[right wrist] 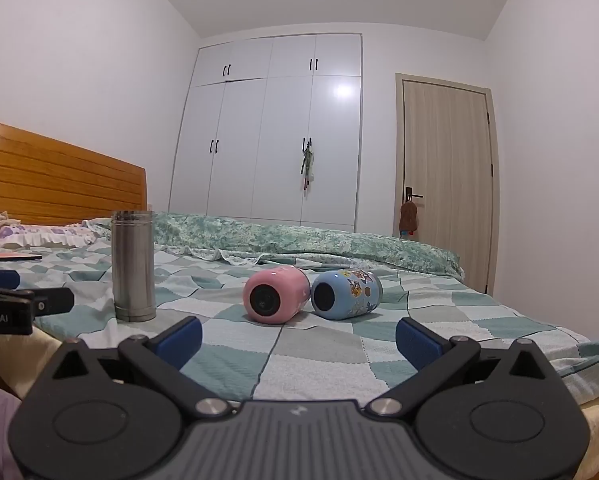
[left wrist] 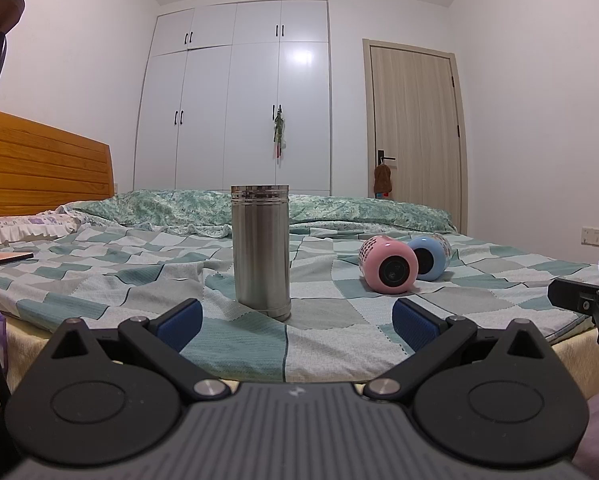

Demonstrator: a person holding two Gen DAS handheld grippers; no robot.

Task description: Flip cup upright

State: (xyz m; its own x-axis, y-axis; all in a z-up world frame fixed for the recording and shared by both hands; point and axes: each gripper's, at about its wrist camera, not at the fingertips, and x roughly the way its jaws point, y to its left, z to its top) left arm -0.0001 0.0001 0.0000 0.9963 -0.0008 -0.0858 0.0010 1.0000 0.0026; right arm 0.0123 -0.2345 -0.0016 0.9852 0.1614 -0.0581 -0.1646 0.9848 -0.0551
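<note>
A steel cup [left wrist: 262, 250] stands on its end on the checked bed cover [left wrist: 147, 272]; it also shows in the right wrist view [right wrist: 133, 265]. A pink cup [left wrist: 387, 264] and a blue cup [left wrist: 429, 257] lie on their sides, touching, with their dark ends toward me; both show in the right wrist view, pink [right wrist: 276, 294] and blue [right wrist: 345, 294]. My left gripper [left wrist: 297, 326] is open and empty, just short of the steel cup. My right gripper [right wrist: 298, 338] is open and empty, in front of the two lying cups.
A wooden headboard [left wrist: 43, 162] and pillows stand at the left. A folded green quilt [right wrist: 307, 242] lies across the far side of the bed. A white wardrobe [left wrist: 251, 100] and a door [left wrist: 415, 120] are behind. A flat pink book [left wrist: 5, 259] lies at the left.
</note>
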